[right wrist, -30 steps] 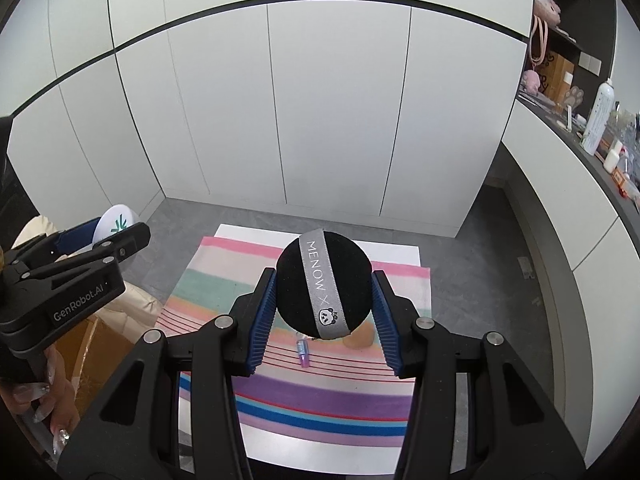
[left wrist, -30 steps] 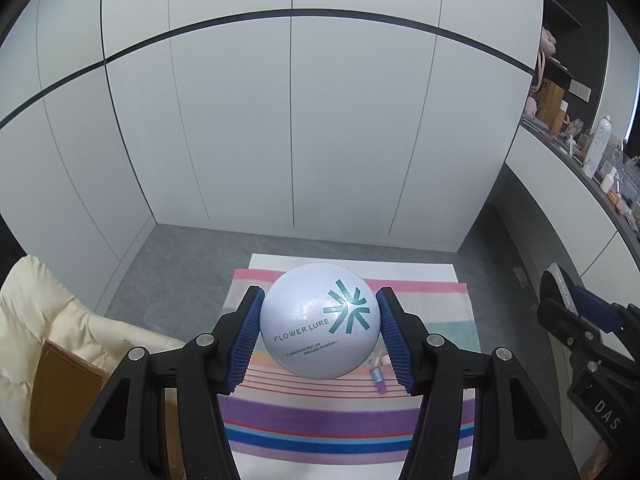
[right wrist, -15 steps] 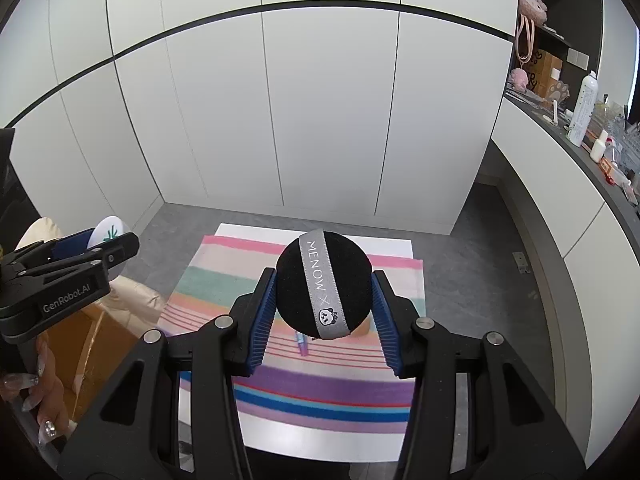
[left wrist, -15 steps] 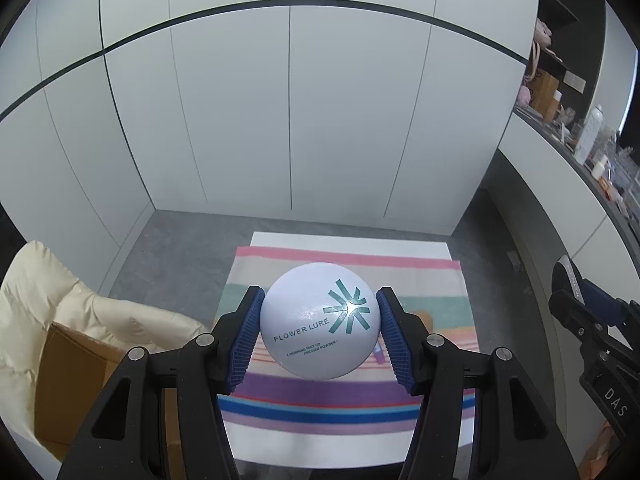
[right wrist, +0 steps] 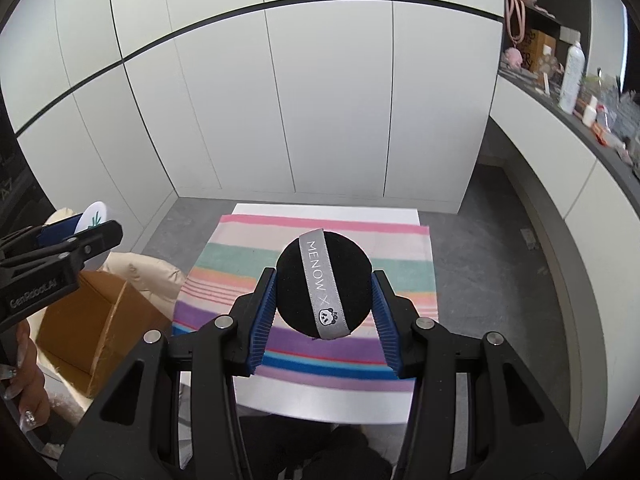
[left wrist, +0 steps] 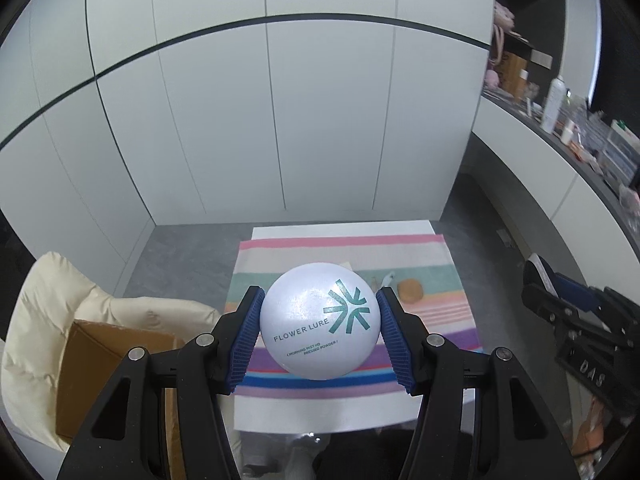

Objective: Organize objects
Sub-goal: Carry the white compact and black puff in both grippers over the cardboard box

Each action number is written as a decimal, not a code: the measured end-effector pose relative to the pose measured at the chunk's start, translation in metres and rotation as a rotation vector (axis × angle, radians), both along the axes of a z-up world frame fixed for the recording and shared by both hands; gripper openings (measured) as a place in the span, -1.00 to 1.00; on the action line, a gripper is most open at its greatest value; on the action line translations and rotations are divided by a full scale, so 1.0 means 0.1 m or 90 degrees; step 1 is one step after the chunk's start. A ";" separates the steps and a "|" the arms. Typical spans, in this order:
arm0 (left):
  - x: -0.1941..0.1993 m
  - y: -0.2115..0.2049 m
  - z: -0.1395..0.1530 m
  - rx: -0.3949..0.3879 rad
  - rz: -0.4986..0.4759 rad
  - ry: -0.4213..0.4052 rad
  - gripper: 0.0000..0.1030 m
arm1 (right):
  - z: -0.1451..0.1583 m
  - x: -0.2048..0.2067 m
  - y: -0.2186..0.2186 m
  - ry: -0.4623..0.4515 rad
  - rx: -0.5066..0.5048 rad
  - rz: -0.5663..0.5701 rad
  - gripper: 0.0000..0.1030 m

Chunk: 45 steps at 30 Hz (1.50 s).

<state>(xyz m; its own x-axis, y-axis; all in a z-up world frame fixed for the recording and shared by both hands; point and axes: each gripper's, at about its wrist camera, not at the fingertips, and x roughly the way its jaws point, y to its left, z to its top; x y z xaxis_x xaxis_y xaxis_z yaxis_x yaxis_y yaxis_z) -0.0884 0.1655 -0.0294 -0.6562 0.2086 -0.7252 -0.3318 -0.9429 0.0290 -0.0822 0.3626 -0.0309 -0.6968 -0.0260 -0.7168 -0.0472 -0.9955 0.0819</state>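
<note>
Far left: open cardboard box (left wrist: 108, 364) sits on a cream cushion (left wrist: 48, 320) beside the table (left wrist: 344, 230); I read it as the drop target, since it's the only container in view. Left gripper (left wrist: 319, 326) is clamped on the white compact (left wrist: 319, 326), 1 blue pad on each side of its rim, printed lid facing the camera, so the grip is across the diameter and it shouldn't roll out. It hangs above the striped cloth (left wrist: 436, 248), not touching it. Behind it on the cloth: a tan puff (left wrist: 410, 290) and a small white item, too small to identify, not yet picked up. Right gripper (right wrist: 323, 290) is clamped on the black puff (right wrist: 296, 280), pads on its edge, grey ribbon (right wrist: 322, 286) facing me; also held clear of the cloth. That puff is soft, so I'd guess the pads are squeezing it a bit, can't confirm. Both held items are up off the table, which fits a carry toward the box. My call: 2 items mid-transfer. Risk: box opening is partly tilted on the cushion, so a release needs to be low.
</note>
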 end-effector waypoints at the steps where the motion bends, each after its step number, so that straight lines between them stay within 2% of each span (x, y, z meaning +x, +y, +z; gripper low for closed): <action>1: 0.08 -0.02 0.01 -0.002 0.000 0.004 0.13 | 0.00 0.08 0.02 -0.002 -0.009 -0.005 -0.06; 5: 0.32 -0.14 0.01 0.010 -0.006 -0.009 0.13 | 0.01 0.34 0.03 0.005 -0.012 -0.018 -0.07; 15: 0.84 -0.36 -0.10 -0.008 0.004 0.001 0.13 | -0.11 0.93 0.03 -0.019 -0.038 -0.013 -0.07; 26: 1.06 -0.58 -0.25 0.006 0.013 -0.021 0.13 | -0.33 1.42 0.00 -0.068 -0.031 -0.006 -0.07; 35: 1.21 -0.67 -0.33 -0.002 0.014 -0.035 0.13 | -0.32 1.56 -0.06 -0.066 -0.029 -0.008 -0.07; 45: 1.14 -0.71 -0.39 -0.001 0.019 -0.052 0.13 | -0.34 1.57 -0.04 -0.066 -0.028 -0.014 -0.06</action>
<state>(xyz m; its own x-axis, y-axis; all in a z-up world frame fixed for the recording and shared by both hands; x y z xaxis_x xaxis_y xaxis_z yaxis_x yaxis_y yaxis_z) 0.0260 0.0944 -0.0688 -0.6003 0.1889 -0.7771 -0.3053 -0.9523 0.0044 0.0746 0.3591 -0.0647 -0.6197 -0.0444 -0.7835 -0.0796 -0.9897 0.1191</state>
